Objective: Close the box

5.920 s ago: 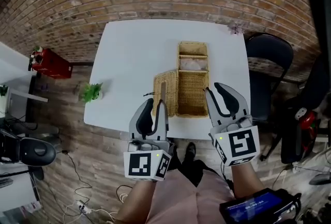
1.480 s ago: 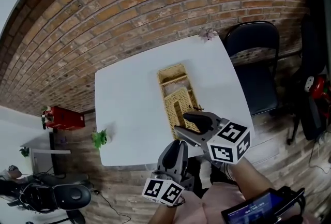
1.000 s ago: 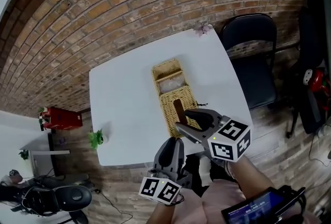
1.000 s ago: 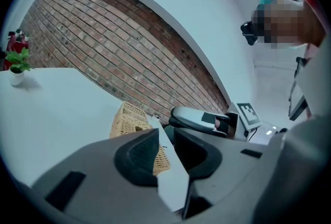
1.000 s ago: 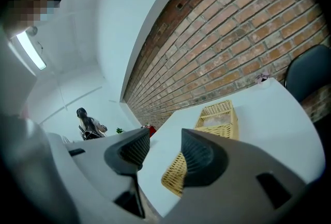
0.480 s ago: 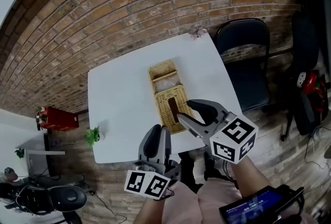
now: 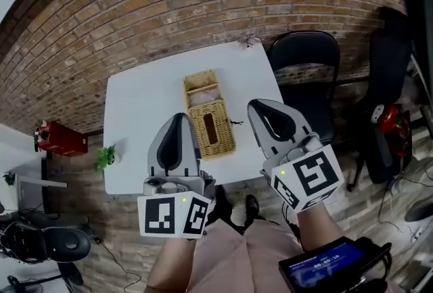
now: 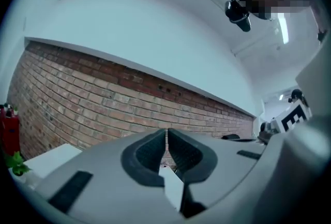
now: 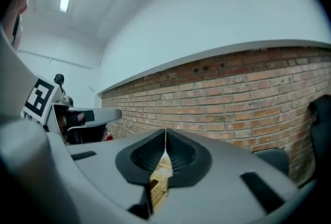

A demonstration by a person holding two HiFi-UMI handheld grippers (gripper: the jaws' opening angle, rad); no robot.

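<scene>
Since a second ago, left gripper point(image 7: 176, 124) and right gripper point(image 7: 265, 113) have risen above the bench point(image 7: 135, 124). Their jaws have just closed together, empty. The box point(image 7: 211, 128) lies shut.

White table point(image 7: 135, 116), brick wall point(image 7: 169, 7), black chair point(image 7: 304, 61), small green plant point(image 7: 105, 158)

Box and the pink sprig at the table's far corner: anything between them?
Nothing: the head view shows only bare white table between the box and the sprig.
</scene>
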